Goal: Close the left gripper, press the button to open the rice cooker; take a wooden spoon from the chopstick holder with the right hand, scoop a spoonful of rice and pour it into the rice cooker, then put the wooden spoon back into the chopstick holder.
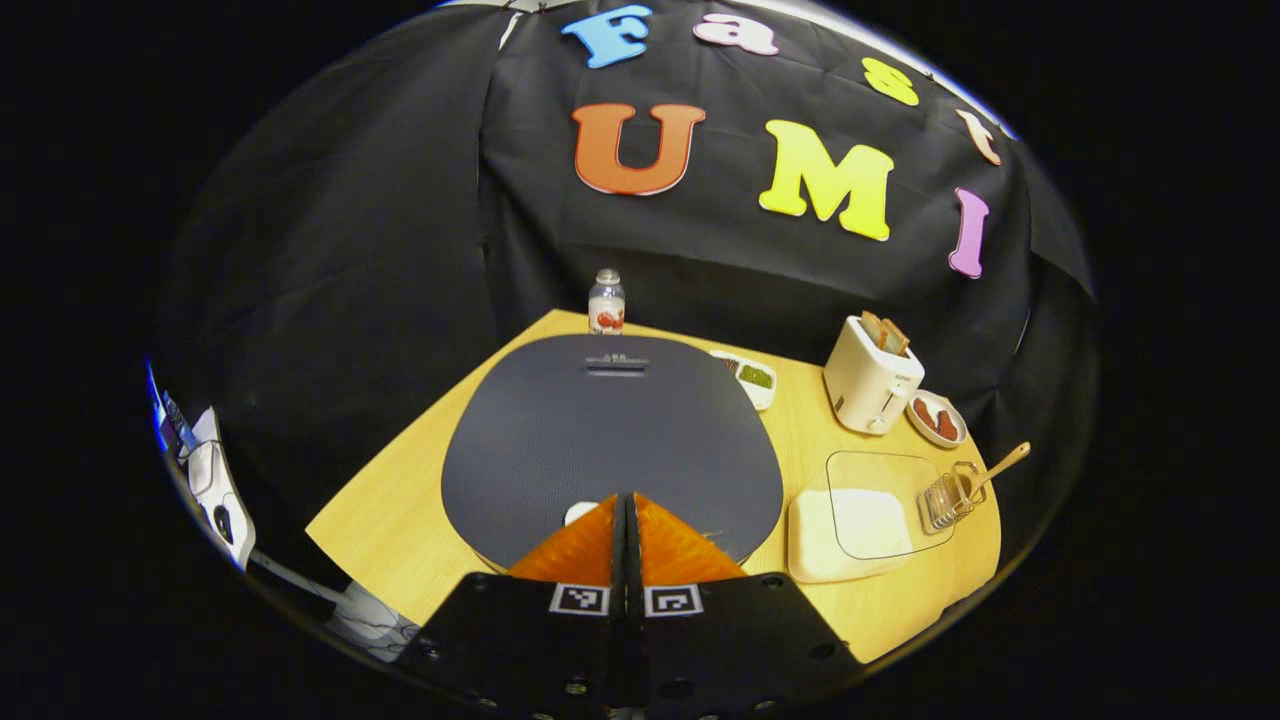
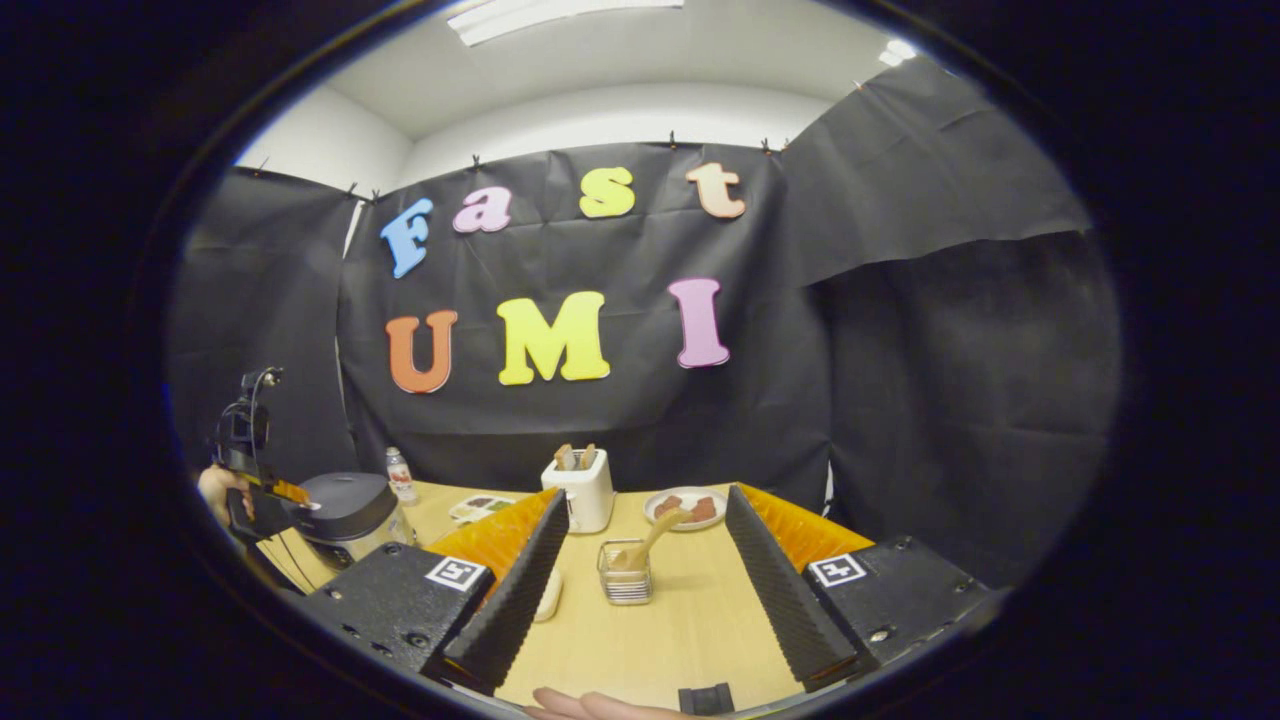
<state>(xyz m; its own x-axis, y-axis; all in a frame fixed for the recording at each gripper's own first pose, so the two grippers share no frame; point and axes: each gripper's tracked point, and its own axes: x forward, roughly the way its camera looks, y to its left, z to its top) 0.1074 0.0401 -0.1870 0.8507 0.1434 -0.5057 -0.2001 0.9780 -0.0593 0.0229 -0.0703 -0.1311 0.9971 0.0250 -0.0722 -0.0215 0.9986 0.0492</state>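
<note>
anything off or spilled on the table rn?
Nothing stands out. Rice cooker lid is down, wooden spoon leans in the chopstick holder, toaster stands upright. No spill on the table.

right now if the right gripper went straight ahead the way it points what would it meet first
Likely the chopstick holder with the wooden spoon, standing between the open right gripper's fingers, though depth is hard to judge.

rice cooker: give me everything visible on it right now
The rice cooker sits at the table's left side, lid shut. From above, the lid is a dark grey, matte, rounded slab with a small slot near its far edge. In the right gripper view its body looks silvery below the dark lid. The shut left gripper hovers at its near edge, over a pale button; contact unclear.
</note>
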